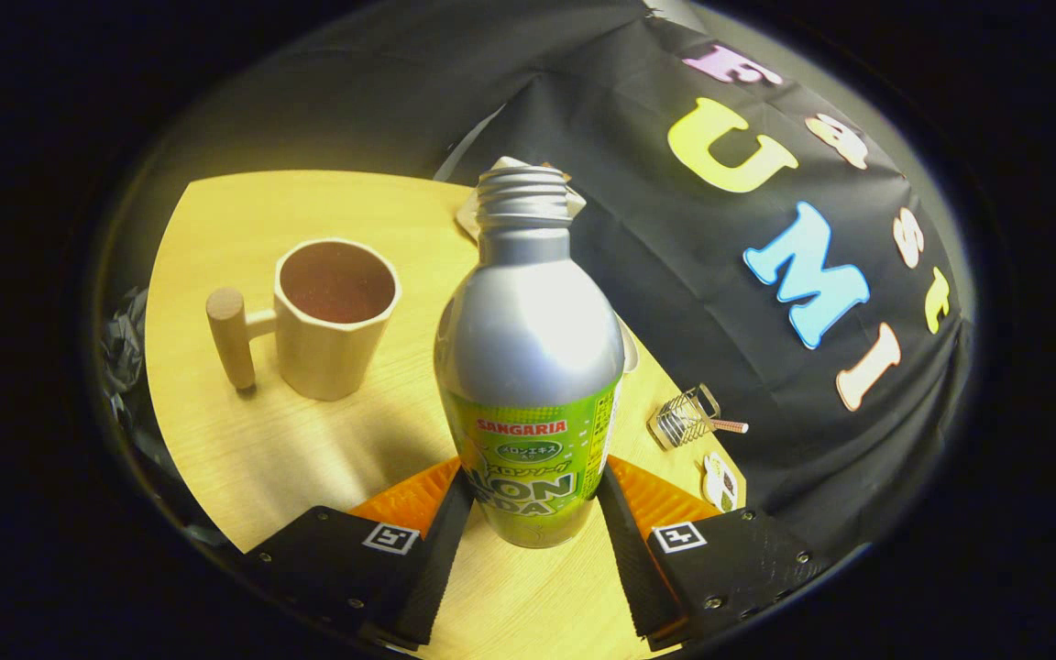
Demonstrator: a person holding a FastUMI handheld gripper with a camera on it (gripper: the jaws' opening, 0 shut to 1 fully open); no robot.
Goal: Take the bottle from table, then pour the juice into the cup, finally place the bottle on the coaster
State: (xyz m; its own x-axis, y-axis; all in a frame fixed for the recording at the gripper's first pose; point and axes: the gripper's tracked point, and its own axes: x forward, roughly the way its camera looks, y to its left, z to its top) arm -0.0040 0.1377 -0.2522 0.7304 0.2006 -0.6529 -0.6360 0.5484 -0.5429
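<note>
Between the gripper (533,513) fingers, upright bottle (528,367) clamped from both sides, cup (331,316) beyond on table (308,440).

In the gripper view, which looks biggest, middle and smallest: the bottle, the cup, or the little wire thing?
1. bottle, though it sits closest, between the hand-held gripper fingers, both pressing it
2. cup
3. wire thing

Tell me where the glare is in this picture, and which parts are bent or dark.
Gripper view: glare whitens the bottle shoulder, held between the gripper fingers; fisheye bends the table edge; the cup casts a soft shadow; the surroundings fall dark.
</note>
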